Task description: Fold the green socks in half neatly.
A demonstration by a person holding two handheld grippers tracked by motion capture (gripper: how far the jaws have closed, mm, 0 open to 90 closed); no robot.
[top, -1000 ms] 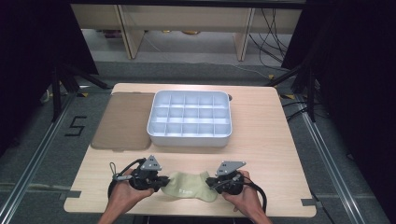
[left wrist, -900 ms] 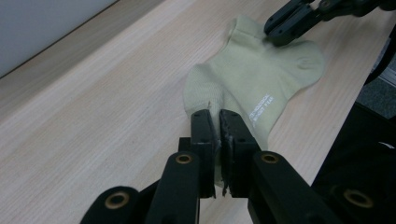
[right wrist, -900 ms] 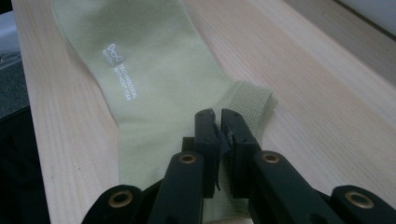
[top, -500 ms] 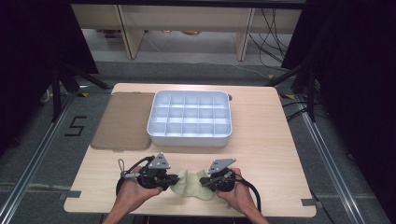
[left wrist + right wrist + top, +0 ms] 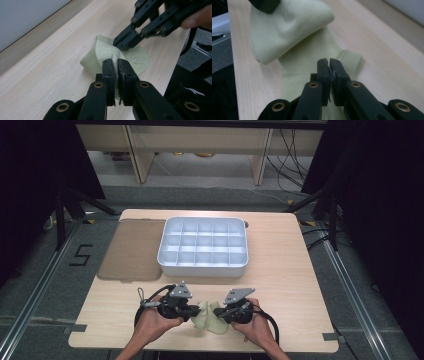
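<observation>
A pale green sock [image 5: 207,317] lies on the wooden counter [image 5: 295,270] close to its near edge, between the two hands. It is bunched and partly folded over itself.

The left hand-held gripper [image 5: 194,310] comes to the sock from the left. In the left gripper view its jaws stand pressed together with a fold of the sock [image 5: 117,53] between them, so it is clenched on the cloth. The right hand-held gripper [image 5: 218,312] comes from the right. In the right gripper view its jaws are also closed on the sock [image 5: 294,42], with the fabric pinched at the tips. In the left gripper view the right hand-held gripper [image 5: 119,42] touches the far part of the sock.

Farther on the counter, at the middle, stands a white tray [image 5: 165,251] divided in many small compartments. Just beside it, on the left, lies a flat brown mat [image 5: 132,249]. On the floor at the left there is the mark "5" [image 5: 81,255].
</observation>
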